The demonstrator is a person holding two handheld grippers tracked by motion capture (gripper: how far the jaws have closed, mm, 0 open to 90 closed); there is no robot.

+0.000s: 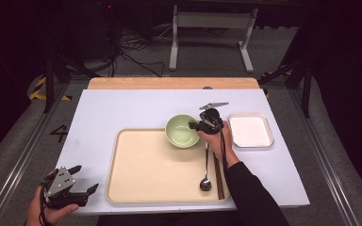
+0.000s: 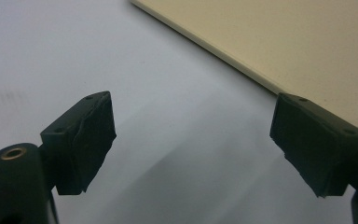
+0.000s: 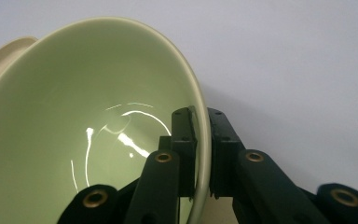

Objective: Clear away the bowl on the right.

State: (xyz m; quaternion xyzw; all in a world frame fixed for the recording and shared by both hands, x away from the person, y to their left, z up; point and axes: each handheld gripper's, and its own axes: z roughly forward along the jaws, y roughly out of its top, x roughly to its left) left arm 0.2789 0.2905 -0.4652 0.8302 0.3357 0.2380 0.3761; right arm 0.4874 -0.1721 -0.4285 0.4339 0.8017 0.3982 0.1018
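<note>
Pinching the green bowl [image 1: 182, 131] rim, right gripper [image 1: 202, 125] next sets it squarely on the tray [image 1: 141, 165]; left gripper [image 1: 86, 181] idles, jaws apart.

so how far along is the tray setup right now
Done: spoon and chopsticks lie along the tray's right edge. In hand: the right gripper pinches the green bowl's rim at the tray's top corner. Left: the white dish sits off the tray; the left gripper waits open.
</note>
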